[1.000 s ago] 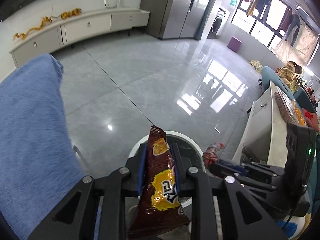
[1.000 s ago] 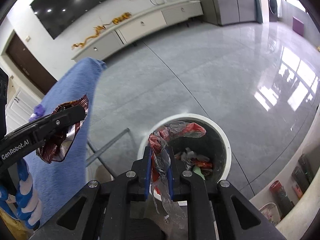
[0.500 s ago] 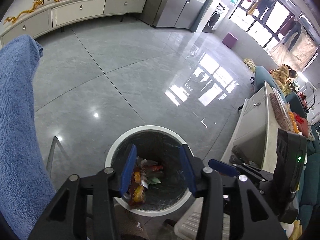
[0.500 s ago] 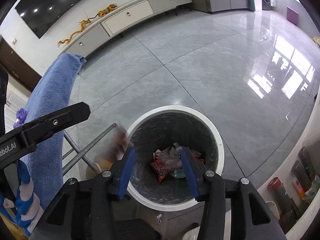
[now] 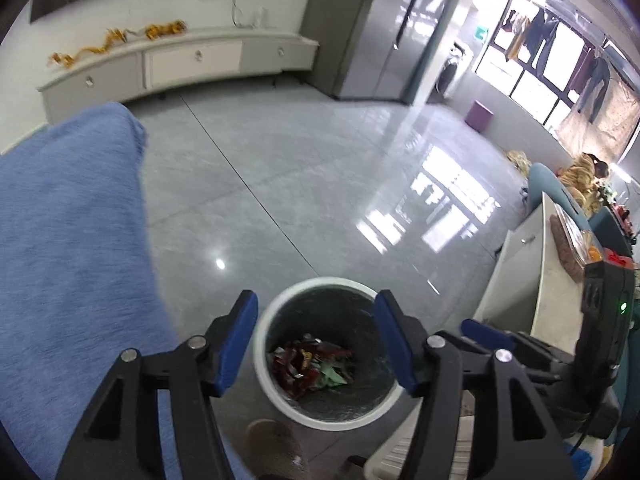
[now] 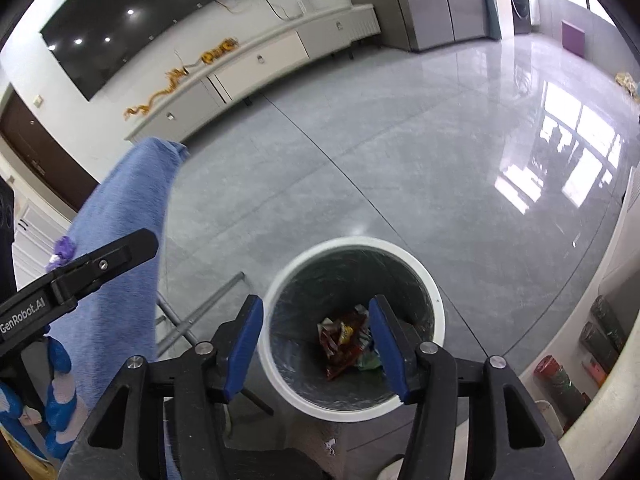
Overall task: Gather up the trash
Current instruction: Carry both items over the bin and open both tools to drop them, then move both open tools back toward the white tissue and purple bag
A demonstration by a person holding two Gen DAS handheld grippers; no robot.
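Grey floor tiles surround the white bin (image 5: 326, 350) where the wrappers (image 6: 346, 338) now lie, and both the left gripper (image 5: 316, 340) and right gripper (image 6: 316, 344), fingers just spread and empty, must next fetch more trash.

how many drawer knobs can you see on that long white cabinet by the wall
3 in the left wrist view, all on the white cabinet: one at the left end, one on the middle drawer, one toward the right end. More may be hidden behind the blue cloth.

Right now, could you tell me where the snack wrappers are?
In both wrist views they lie at the bottom of the white bin, wrappers below the open grippers.
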